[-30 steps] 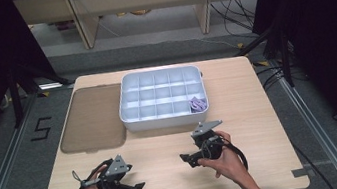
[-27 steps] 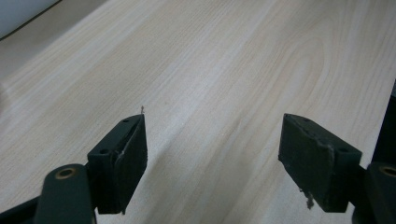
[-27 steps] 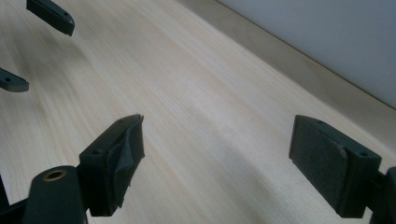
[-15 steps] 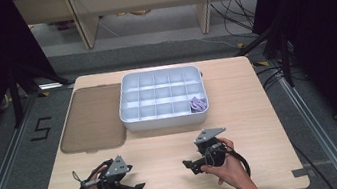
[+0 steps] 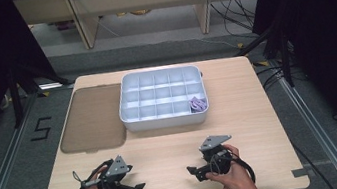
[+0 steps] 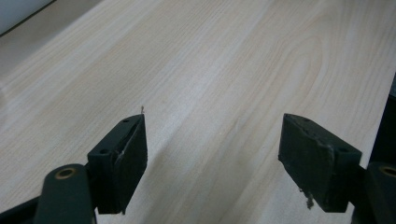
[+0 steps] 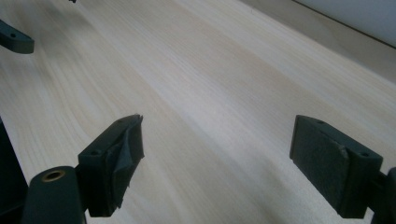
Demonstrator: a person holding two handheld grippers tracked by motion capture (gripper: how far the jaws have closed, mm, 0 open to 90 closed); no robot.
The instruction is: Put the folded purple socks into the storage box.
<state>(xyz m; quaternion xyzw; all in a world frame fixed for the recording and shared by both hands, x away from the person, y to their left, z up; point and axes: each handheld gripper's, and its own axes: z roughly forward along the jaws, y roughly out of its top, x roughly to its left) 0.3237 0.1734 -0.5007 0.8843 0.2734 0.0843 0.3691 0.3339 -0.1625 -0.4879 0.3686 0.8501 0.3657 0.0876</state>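
Purple small item (image 5: 197, 103): a crumpled-looking soft piece lying in the white plastic compartment tray (image 5: 165, 120), in the near-row cell at the tray's 4 o'clock corner; what it is exactly is too small to tell.

High view, tray: sits at 12 o'clock on the light wooden table (image 5: 249, 107); its other cells look empty.

High view, lid: a flat brown translucent plastic sheet (image 5: 91, 118) lies just beside the tray at its 9 o'clock side.

High view, left gripper (image 5: 135, 187): held low at the table's 7 o'clock, well apart from the tray, jaws pointing toward 3 o'clock.

High view, right gripper (image 5: 194, 170): held at 5 o'clock, jaws pointing toward 9 o'clock, facing the left one; the purple item lies at its 12 o'clock.

Left gripper view, tool state: the left gripper (image 6: 212, 158) has its jaws spread wide with bare wood between them, nothing held.

Right gripper view, tool state: the right gripper (image 7: 217, 161) likewise stands wide apart over bare table, holding nothing.

Step in hand: judged a resting pose, both tools parked at the near edge and no thing being reached for.

Next move: probably the right gripper, being nearer, would need to turn toward 12 o'clock, travel over the tray's near wall and descend into the corner cell with jaws straddling the purple item.
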